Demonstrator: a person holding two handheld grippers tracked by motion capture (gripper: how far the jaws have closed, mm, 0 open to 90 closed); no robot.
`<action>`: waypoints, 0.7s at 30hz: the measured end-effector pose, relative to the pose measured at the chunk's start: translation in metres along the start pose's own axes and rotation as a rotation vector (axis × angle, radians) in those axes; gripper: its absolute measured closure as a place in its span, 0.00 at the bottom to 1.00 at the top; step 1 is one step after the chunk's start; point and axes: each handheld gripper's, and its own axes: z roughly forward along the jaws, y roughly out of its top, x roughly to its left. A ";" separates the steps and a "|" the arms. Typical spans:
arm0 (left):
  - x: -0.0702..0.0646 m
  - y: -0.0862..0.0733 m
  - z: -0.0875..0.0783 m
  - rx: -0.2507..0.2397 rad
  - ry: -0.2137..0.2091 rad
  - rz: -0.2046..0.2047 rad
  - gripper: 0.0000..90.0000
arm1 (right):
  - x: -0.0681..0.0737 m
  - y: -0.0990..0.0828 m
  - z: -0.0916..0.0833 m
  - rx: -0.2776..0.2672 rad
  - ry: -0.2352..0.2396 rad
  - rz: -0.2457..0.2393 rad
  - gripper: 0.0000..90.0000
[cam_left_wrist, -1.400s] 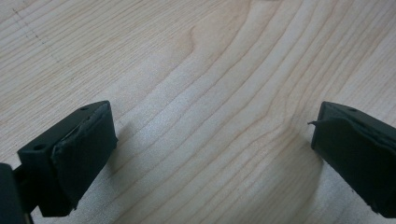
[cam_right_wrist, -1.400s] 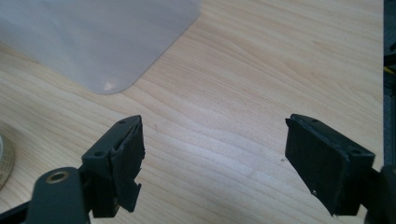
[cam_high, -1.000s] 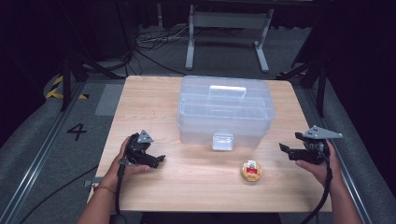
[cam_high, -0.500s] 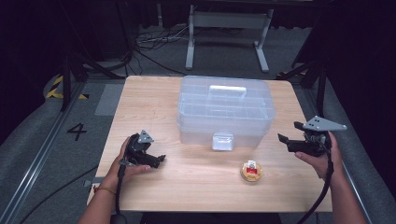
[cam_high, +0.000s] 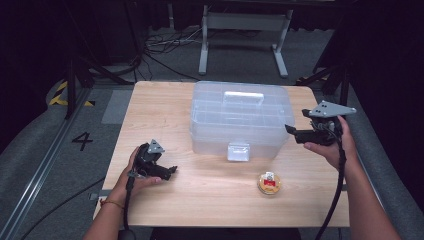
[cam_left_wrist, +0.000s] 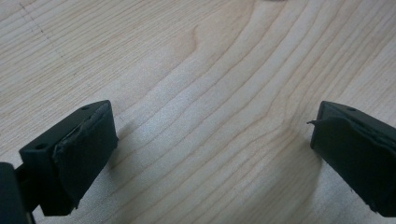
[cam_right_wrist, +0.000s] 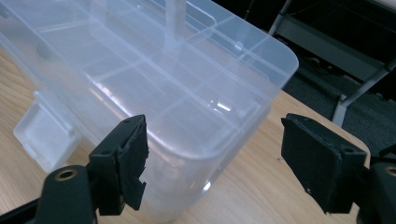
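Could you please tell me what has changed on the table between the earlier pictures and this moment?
The right hand-held gripper has risen and moved in toward the right end of the clear plastic box, jaws open with nothing between them. Nothing was gripped or released. The left hand-held gripper stayed resting on the table, jaws open, and the box and the small round tin kept their places.

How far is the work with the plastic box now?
Nothing looks done yet: the box is shut, its latch down. In hand: the right gripper, jaws open and empty, is beside the box's right end. The left gripper rests open on the table. Left to do: apparently everything; the small round tin lies untouched.
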 end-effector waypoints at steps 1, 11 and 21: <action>0.000 0.000 0.000 0.000 0.000 0.000 0.01 | 0.000 0.003 0.002 -0.001 0.004 0.002 0.27; 0.000 0.000 0.000 0.001 0.000 0.000 0.01 | 0.012 0.028 0.029 0.015 0.037 -0.034 0.29; 0.000 0.000 0.000 -0.001 0.000 0.001 0.01 | 0.018 0.042 0.051 0.018 0.066 -0.029 0.34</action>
